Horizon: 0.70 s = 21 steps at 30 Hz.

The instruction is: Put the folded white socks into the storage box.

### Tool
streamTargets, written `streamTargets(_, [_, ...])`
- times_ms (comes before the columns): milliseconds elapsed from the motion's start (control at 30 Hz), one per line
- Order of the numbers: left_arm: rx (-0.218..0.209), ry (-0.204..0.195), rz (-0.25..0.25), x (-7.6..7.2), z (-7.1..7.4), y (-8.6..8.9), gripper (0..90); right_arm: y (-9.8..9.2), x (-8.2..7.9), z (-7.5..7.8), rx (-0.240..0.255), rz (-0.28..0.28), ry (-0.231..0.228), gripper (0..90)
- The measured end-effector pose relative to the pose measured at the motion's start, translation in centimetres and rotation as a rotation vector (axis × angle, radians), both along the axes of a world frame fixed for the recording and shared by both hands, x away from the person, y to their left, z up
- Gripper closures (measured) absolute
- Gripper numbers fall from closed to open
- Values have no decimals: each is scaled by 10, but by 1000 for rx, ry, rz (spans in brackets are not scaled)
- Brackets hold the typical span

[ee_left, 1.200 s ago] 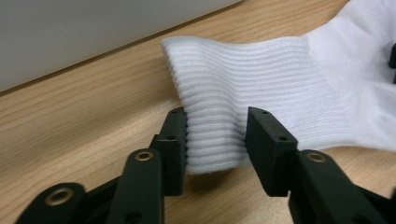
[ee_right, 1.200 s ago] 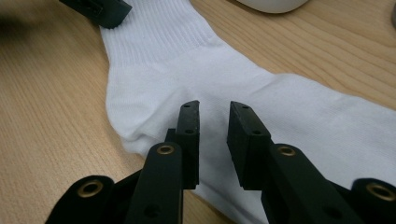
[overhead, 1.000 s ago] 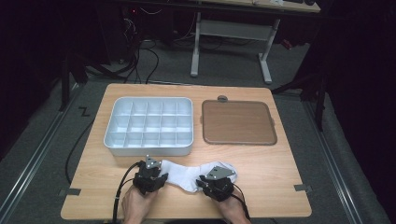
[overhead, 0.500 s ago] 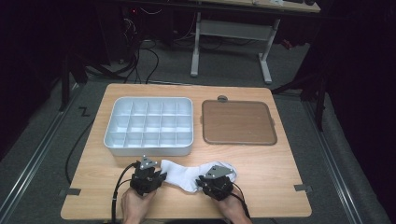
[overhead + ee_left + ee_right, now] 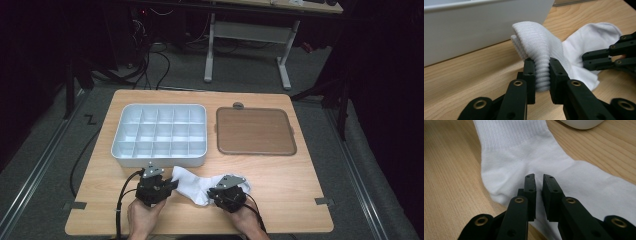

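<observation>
- Nearest the person, both hands sit at the worktop's [image 5: 280, 200] front edge. Not much has moved over the last second; the left gripper [image 5: 542, 75] looks nudged slightly toward the sock [image 5: 197, 184].
- Left jaws are pinched tight on the ribbed cuff, lifting it into a fold.
- Right gripper [image 5: 539, 192] hovers over the heel area, jaws nearly closed with a thin gap. Can't see any fabric caught between them.
- Sock lies stretched between the two grippers, just in front of the white divided tray [image 5: 160, 134].
- Further back to the right, the brown tray [image 5: 255, 131] sits empty.
- My guess: folding's about to start.
</observation>
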State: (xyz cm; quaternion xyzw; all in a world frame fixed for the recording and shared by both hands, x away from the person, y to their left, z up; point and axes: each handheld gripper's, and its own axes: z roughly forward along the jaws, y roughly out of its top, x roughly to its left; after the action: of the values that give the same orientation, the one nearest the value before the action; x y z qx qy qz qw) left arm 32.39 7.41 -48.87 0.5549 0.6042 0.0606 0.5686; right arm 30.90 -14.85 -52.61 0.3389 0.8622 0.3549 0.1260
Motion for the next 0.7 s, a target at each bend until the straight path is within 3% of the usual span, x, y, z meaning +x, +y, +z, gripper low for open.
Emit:
streamTargets(200, [-41,-23,-12,0,11,-1,782,5,2,0,-8,18,3,838])
streamTargets(433, [-50,-54,-34,-2,21,-3,782,17,4,1,-17,53,5,841])
streamTargets(700, [-73,-54,-51,-1,23,-2,780,30,7,0,0,74,6,842])
